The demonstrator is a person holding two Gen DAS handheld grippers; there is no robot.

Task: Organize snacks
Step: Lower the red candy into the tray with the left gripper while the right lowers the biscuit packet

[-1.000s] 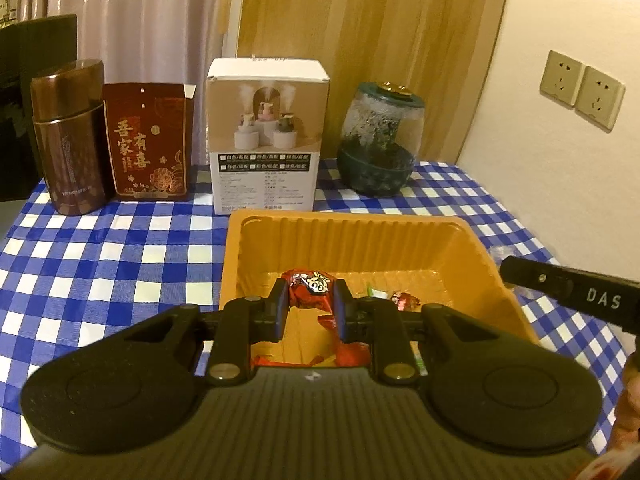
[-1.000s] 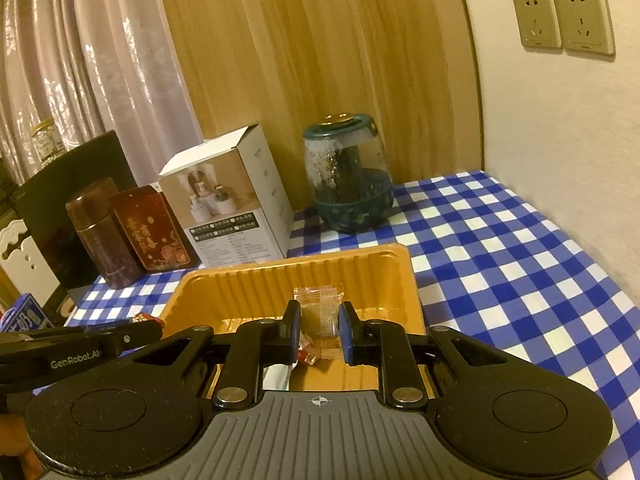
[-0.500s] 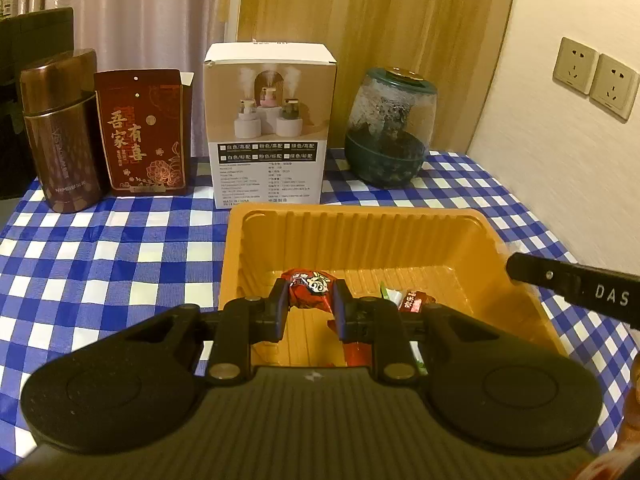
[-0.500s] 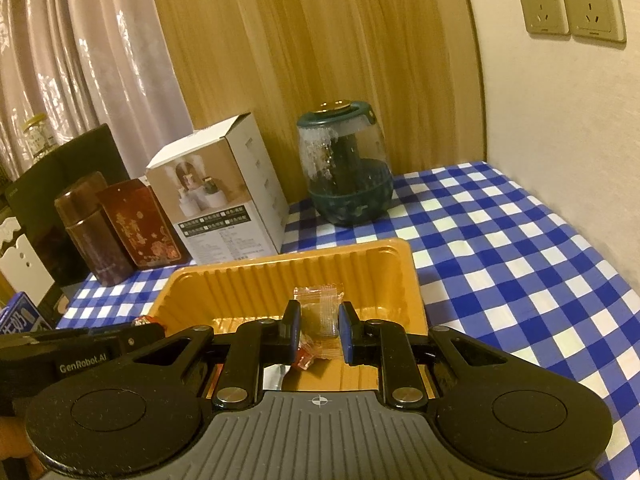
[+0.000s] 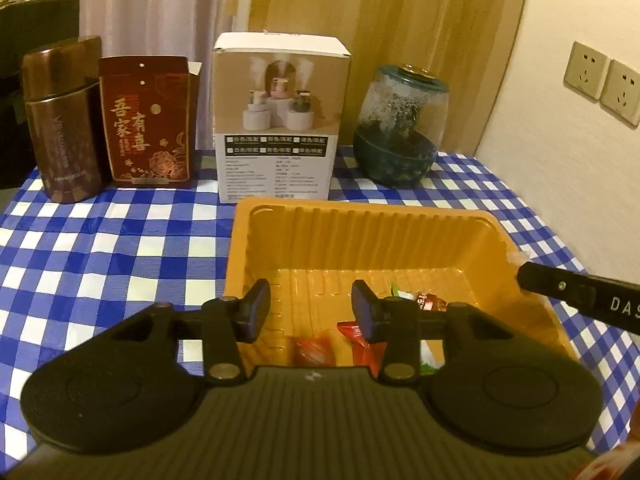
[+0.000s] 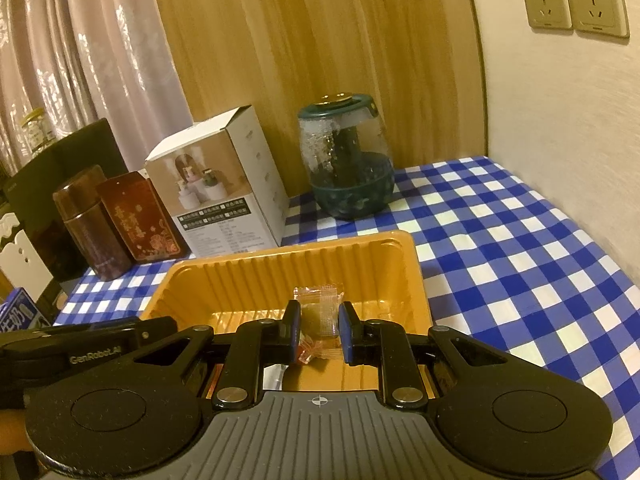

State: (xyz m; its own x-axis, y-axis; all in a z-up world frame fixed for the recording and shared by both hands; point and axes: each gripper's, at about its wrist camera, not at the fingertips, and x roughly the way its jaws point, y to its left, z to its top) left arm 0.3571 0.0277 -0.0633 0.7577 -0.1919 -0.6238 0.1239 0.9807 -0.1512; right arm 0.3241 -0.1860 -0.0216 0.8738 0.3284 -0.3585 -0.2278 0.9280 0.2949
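Observation:
An orange plastic tray (image 5: 360, 236) sits on the blue checked tablecloth. My left gripper (image 5: 311, 314) is open and empty above the tray's near side. Below it in the tray lie a round red snack (image 5: 314, 354), a red wrapper (image 5: 362, 340) and other small packets (image 5: 428, 302). My right gripper (image 6: 319, 326) is above the same tray (image 6: 280, 272), its jaws a little apart around a clear-wrapped brown candy (image 6: 320, 312) that still sits between the pads. The right gripper's finger (image 5: 580, 300) shows at the tray's right edge in the left wrist view.
At the back stand a brown canister (image 5: 64, 120), a red box with Chinese writing (image 5: 148, 124), a white humidifier box (image 5: 280, 120) and a green-lidded glass jar (image 5: 400, 128). A wall with sockets (image 5: 604, 80) bounds the right side. The left gripper's body (image 6: 80, 344) shows at the left.
My left gripper has opened and let go of the red snack, which now lies in the tray. My right gripper's jaws have parted slightly around the clear-wrapped candy.

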